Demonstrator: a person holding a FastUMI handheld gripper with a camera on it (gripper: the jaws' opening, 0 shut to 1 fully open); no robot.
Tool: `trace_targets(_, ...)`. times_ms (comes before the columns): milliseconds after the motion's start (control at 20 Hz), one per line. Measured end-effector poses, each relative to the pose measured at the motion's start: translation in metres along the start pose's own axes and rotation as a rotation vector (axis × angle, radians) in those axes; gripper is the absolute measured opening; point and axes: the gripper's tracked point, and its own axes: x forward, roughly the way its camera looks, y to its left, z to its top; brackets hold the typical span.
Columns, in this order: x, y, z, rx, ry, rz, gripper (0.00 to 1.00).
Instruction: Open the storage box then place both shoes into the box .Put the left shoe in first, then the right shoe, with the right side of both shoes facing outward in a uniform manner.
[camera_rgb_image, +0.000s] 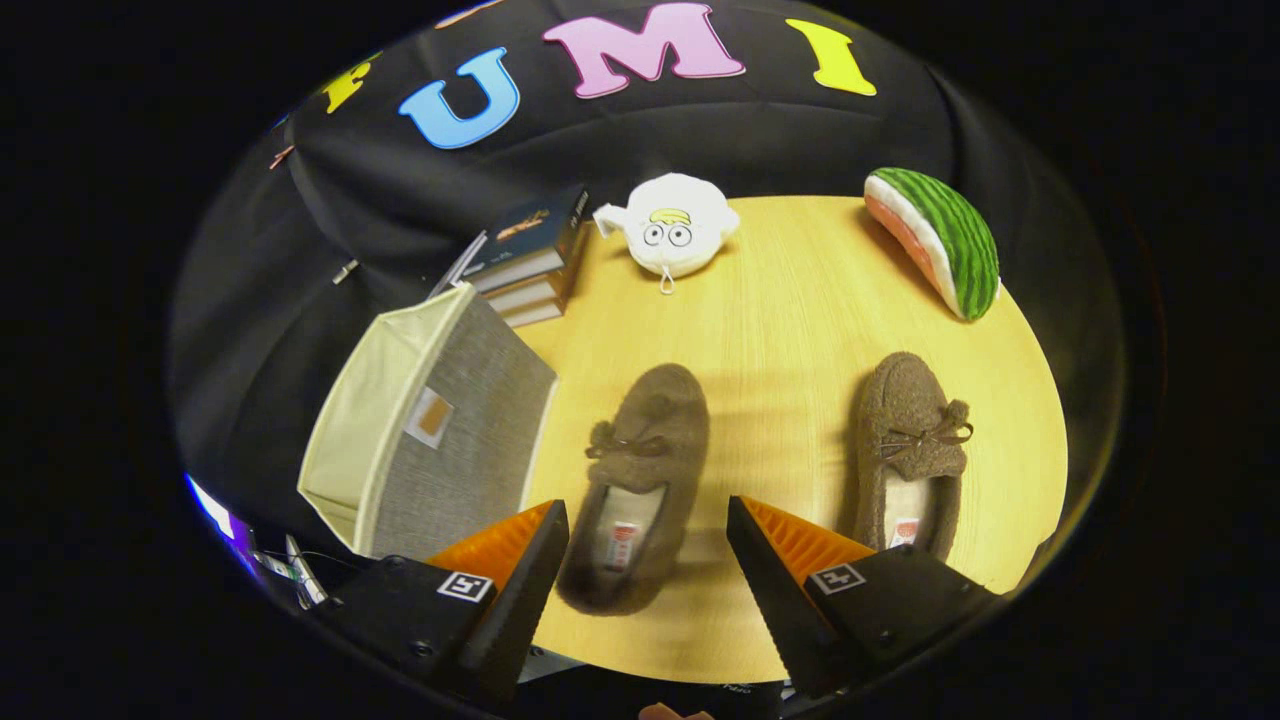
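**Jaws wide over the near shoe, box lying open to the side**

I have the gripper (648, 560) hanging above the round pale wooden counter (790, 330) with its jaws spread wide apart and nothing between them but air. The heel end of the near brown fuzzy moccasin shoe (635, 480) sits just ahead of and between the jaws; the second brown fuzzy moccasin shoe (912, 450) lies beyond the right jaw, well apart from the first. The grey fabric storage box with cream lining (430, 430) stands just beyond the left jaw, tipped so its mouth looks open, though I cannot tell whether a lid or flap remains.

Risks as I judge them: I cannot be sure which shoe is the left one, so I could load them in the wrong order. The soft upper may fold or slip in a shallow pinch. The light box could slide off the counter's edge if nudged.

There is open counter between the shoes; the stack of books (525, 265) crowds the box's far side.
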Motion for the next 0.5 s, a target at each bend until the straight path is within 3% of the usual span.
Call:
trace_targets(200,0.033,-0.018,-0.010,-0.056,0.046,-0.031,0.99)
trace_targets(500,0.068,-0.025,-0.012,-0.038,0.069,-0.046,0.97)
